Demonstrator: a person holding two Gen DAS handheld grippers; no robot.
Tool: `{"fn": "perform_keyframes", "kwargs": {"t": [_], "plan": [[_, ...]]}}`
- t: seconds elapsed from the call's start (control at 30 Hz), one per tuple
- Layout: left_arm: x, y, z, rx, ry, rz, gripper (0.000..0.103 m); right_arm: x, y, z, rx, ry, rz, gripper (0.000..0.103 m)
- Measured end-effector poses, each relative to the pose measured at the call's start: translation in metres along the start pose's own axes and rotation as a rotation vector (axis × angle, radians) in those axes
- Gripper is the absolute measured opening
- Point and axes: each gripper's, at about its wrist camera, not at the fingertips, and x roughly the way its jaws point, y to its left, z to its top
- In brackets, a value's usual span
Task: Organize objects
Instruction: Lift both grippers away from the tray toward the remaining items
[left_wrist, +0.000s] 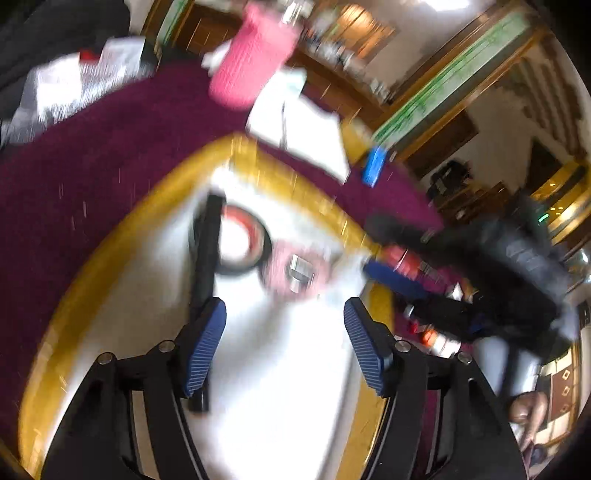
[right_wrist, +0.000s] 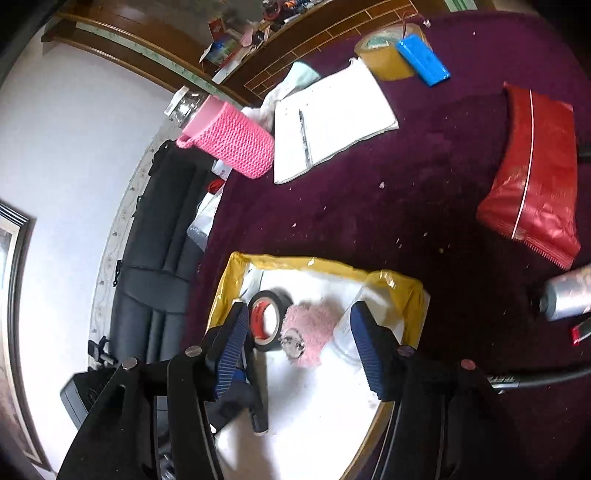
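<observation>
1. White tray with yellow taped rim (right_wrist: 413, 291) on the maroon-clothed table (right_wrist: 388, 206); it serves as the collection point, already holding a black tape roll (right_wrist: 266, 320) and a pink fluffy pad (right_wrist: 310, 330).
2. Right gripper (right_wrist: 300, 347) and left gripper (left_wrist: 285, 341) poised above the tray; jaws wide apart, holding nothing.
3. Red foil pouch (right_wrist: 535, 173), blue battery pack (right_wrist: 423, 60): outside the tray, apparently unsorted.

No legible text in either view. Notebook (right_wrist: 332, 114) page marks too small, shelf packaging (right_wrist: 221, 50) print too blurred.
</observation>
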Motion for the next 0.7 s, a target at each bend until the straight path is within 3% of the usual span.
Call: {"fn": "perform_keyframes", "kwargs": {"t": [0.2, 0.33, 0.43, 0.5, 0.6, 0.7], "plan": [[-0.004, -0.006, -0.013, -0.022, -0.037, 0.05, 0.066, -0.003, 0.0, -0.011, 0.009, 0.052, 0.055, 0.053], [0.004, -0.013, -0.025, -0.045, 0.006, 0.047, 0.066, -0.035, -0.005, -0.017, -0.015, 0.006, 0.075, 0.053], [0.006, -0.024, -0.029, -0.009, 0.028, 0.068, 0.067, -0.076, -0.017, -0.023, -0.05, -0.053, 0.05, 0.054], [-0.005, -0.029, -0.032, -0.032, 0.018, 0.016, 0.067, -0.112, -0.031, -0.029, -0.094, -0.116, -0.02, 0.055], [-0.036, -0.059, -0.043, 0.041, -0.062, 0.002, 0.067, -0.153, -0.051, -0.035, -0.149, -0.203, -0.142, 0.067], [-0.057, -0.097, -0.061, 0.124, -0.1, -0.029, 0.077, -0.186, -0.086, -0.04, -0.152, -0.26, -0.244, 0.068]]}}
